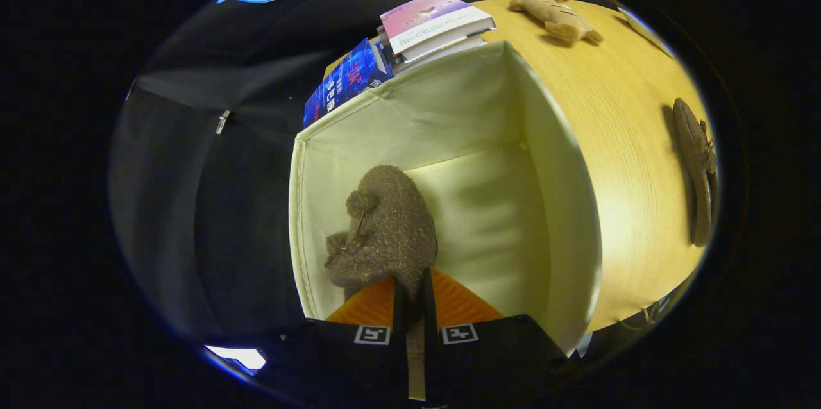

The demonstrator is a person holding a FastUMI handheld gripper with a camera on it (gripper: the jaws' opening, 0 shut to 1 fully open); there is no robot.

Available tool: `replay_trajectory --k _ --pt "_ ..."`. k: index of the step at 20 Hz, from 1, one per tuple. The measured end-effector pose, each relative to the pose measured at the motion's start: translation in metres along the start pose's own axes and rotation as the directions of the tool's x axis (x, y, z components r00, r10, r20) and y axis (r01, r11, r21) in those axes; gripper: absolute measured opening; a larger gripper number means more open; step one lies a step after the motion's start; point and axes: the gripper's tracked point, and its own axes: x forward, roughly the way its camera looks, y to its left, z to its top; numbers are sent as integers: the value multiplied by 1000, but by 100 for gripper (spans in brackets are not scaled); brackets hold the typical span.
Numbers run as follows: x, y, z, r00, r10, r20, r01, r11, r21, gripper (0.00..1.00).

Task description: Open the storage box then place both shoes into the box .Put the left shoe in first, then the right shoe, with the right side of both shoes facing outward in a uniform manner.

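Clamped in my claw [410,287], fuzzy brown fleece shoe [385,229] hangs inside open cream fabric storage box [571,217] on yellow wooden table [628,140].

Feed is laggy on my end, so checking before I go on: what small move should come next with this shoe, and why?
Probably lower a little more, then let go. The gripper is shut on the fuzzy brown shoe, which hangs inside the open storage box near its left wall, and I cannot tell whether it touches the floor yet. The second shoe waits on the wooden table.
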Motion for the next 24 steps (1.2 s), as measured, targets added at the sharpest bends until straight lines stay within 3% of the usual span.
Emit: replay_trajectory --k 3,8,10,11,13,18,24 --pt "-6 11 0 999 48 -8 -48 999 13 23" --pt "-18 17 -3 997 83 -10 -83 997 -10 47" --pt "-28 19 -3 994 107 -7 -107 994 -15 61" --pt "-35 20 -1 993 122 -4 -122 992 -20 73" --pt "-52 17 5 989 144 13 -144 989 -41 84" --pt "-110 -11 30 981 165 102 -147 975 -168 86" --pt "-176 -99 60 967 84 243 -20 967 -253 86"
